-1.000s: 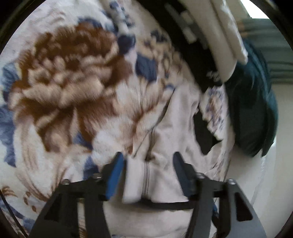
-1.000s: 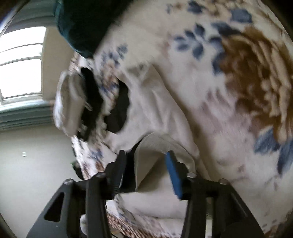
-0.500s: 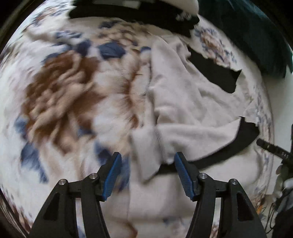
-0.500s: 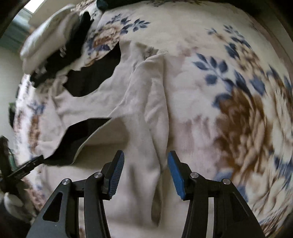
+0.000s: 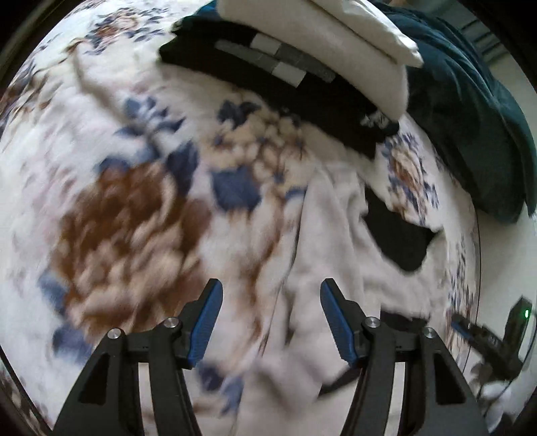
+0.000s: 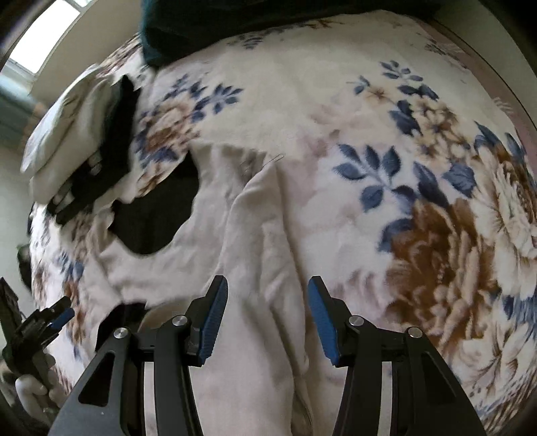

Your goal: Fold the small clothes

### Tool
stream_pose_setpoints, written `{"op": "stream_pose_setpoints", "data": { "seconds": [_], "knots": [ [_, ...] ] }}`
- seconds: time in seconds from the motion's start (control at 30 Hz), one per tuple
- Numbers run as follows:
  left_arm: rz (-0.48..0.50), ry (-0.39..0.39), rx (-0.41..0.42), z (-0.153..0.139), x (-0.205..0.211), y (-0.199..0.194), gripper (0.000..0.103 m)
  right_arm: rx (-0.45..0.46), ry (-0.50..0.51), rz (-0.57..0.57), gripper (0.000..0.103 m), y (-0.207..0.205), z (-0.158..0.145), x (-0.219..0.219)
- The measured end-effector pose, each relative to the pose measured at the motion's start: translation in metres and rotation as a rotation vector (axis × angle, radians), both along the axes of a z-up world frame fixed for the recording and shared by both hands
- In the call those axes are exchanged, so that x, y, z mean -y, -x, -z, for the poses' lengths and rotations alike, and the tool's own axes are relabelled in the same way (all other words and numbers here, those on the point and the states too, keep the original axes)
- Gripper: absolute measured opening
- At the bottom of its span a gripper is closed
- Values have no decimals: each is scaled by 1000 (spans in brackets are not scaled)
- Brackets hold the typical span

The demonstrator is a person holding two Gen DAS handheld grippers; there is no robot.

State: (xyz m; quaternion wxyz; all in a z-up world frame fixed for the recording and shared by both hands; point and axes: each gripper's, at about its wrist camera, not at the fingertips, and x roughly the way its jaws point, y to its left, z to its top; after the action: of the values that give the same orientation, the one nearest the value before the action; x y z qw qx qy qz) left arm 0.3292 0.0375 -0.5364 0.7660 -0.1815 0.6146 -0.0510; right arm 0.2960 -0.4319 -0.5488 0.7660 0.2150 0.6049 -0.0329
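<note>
**With Both Claws Empty, the Next Grip Decides the Fold**

While the cream garment (image 6: 255,234) lies rumpled on the floral blanket (image 6: 419,141) of the bed, neither claw has hold of it. The left claw (image 5: 270,318) hangs wide over the cloth's left edge, and the right claw (image 6: 266,315) stands just as wide above a raised ridge of fabric running toward twelve o'clock. Nothing sits between either pair of blue pads.

Seen from the right wrist, the garment spreads from six o'clock up to the middle of the view, with a black panel or lining (image 6: 157,218) showing at about nine o'clock. From the left wrist the same cloth fills the area from six to three o'clock; that view is smeared, so its seams are hard to read.

To my eye the step in hand is a regrip before the next fold. It would go best if each claw took a single clean edge or corner rather than the bunched ridge, which would likely trap two layers and leave a lump. The cloth looks soft and limp, so lifting both sides evenly should keep it from sagging askew.

At eleven o'clock in the right view a stack of folded clothes (image 6: 77,141) rests beside a dark teal cushion (image 6: 235,23), probably where this piece belongs.
</note>
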Motion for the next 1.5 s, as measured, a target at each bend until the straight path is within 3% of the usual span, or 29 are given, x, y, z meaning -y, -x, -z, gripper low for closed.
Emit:
{"op": "stream_pose_setpoints", "data": {
  "seconds": [0.1,0.2,0.33,0.5,0.63,0.8,0.9,1.0,1.03,1.07,1.1,1.13,1.17,1.23,1.4,1.43,1.5],
  "knots": [
    [78,-40,-71,5,5,33,58,-58,41,-104,52,10,0,-11],
    [178,-145,-166,24,22,54,58,-92,102,-189,52,14,7,-25],
    [237,-214,-178,41,44,46,58,-110,113,-185,52,11,20,-29],
    [106,-191,-118,45,47,-4,58,-94,71,-102,52,6,20,-22],
    [13,-126,-95,39,32,-26,58,-85,59,-77,52,10,12,-17],
    [-28,-72,-69,23,14,-19,58,-74,45,-71,52,18,4,-12],
    [-30,-57,-72,26,8,7,58,-75,-22,-39,52,22,9,-6],
    [-6,-41,-103,41,17,14,58,-91,-118,-2,26,25,20,-2],
    [-1,-52,-95,40,23,14,58,-93,-123,7,10,26,22,-3],
    [9,-74,-80,39,32,12,53,-85,-114,13,7,26,21,-3],
    [26,-111,-63,37,39,13,42,-72,-106,23,6,28,20,-3],
    [51,-155,-56,38,45,15,14,-64,-98,38,5,29,18,-2],
    [72,-177,-54,40,52,16,10,-60,-86,56,4,30,16,0],
    [72,-189,-59,42,55,17,10,-61,-72,101,4,33,16,8],
    [41,-143,-110,38,49,8,12,-168,-108,94,5,24,36,11],
    [32,-126,-100,31,48,4,15,-187,-121,89,11,22,36,10],
    [17,-97,-75,13,42,-7,44,-173,-117,74,27,15,27,10]
  ]
}}
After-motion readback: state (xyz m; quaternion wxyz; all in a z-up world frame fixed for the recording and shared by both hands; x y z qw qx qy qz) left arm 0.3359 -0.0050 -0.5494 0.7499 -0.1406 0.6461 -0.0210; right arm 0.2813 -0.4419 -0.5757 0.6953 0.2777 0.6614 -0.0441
